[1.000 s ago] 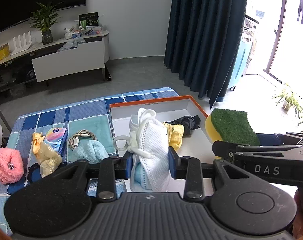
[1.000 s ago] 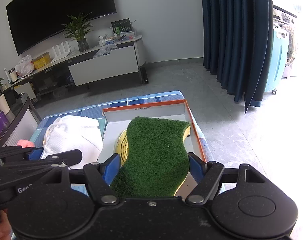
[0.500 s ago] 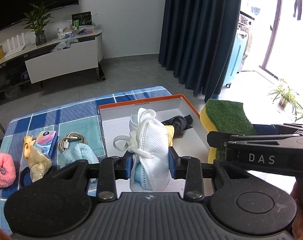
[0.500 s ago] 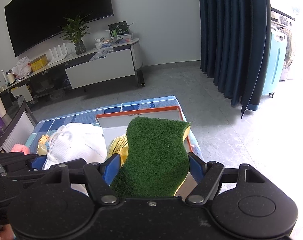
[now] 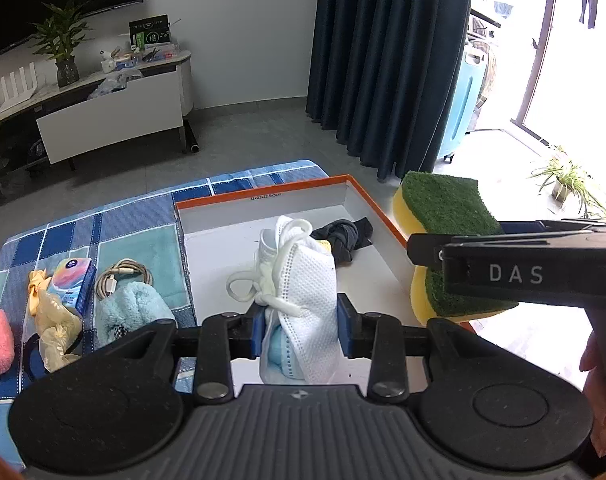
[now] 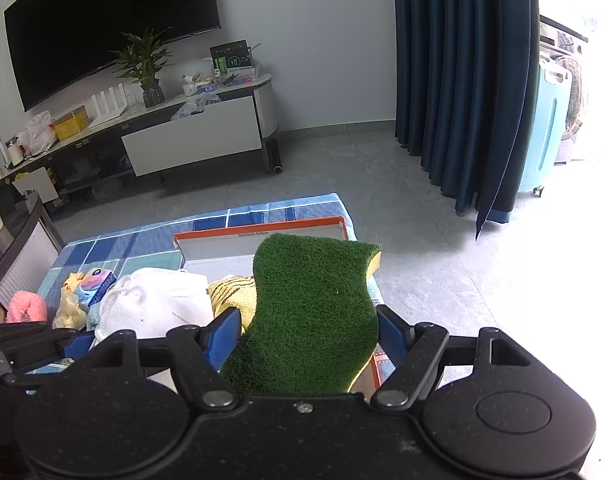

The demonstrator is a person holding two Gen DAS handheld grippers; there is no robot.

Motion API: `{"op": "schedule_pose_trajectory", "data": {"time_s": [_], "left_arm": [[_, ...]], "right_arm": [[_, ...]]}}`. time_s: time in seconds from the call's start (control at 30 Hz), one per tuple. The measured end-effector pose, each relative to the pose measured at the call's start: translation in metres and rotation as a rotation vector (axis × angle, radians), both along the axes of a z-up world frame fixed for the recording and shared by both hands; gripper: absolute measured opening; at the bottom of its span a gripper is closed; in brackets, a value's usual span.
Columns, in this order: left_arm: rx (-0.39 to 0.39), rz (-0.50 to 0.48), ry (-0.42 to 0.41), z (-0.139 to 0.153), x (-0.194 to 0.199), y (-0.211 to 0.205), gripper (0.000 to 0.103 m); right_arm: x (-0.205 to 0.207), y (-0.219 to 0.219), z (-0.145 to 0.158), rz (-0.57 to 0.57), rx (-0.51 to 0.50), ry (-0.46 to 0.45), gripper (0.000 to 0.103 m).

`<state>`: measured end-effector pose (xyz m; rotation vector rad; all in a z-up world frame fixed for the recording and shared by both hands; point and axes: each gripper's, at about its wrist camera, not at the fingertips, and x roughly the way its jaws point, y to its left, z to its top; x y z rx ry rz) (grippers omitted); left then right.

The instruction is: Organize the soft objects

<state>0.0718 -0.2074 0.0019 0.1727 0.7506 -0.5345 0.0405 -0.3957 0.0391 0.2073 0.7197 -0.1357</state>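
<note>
Both claws rose; mesh mask (image 5: 307,304), fuzzy sponge (image 6: 311,312) apparently clamped.

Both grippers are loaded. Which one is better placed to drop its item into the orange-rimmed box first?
Left, probably. The left gripper holds the white masks over the box floor. The right gripper's sponge hangs at the box's right rim, partly outside.

We see bare white floor in the box (image 5: 223,256) at frame centre-left, open for entry. A dark cloth (image 5: 345,238) crowds its upper right corner, and the right gripper (image 5: 455,268) with its sponge (image 5: 447,204) blocks the right rim.
</note>
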Motion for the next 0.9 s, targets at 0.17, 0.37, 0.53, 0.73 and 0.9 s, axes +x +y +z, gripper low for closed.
{"op": "schedule_pose_trajectory", "data": {"time_s": [0.17, 0.37, 0.53, 0.73, 0.9], "left_arm": [[0.004, -0.011, 0.007, -0.003, 0.001, -0.005, 0.035], [0.009, -0.015, 0.018, -0.006, 0.004, -0.008, 0.035], [0.012, -0.021, 0.029, -0.01, 0.006, -0.012, 0.035], [0.018, -0.029, 0.036, -0.013, 0.007, -0.015, 0.036], [0.018, -0.031, 0.047, -0.016, 0.009, -0.017, 0.035]], "right_arm": [[0.006, -0.004, -0.003, 0.001, 0.001, 0.01, 0.087], [0.011, -0.006, -0.01, 0.004, 0.006, 0.021, 0.087], [0.014, -0.006, -0.013, 0.005, 0.006, 0.028, 0.087], [0.019, -0.007, -0.017, 0.008, 0.005, 0.04, 0.087], [0.022, -0.008, -0.022, 0.007, 0.007, 0.049, 0.087]]}}
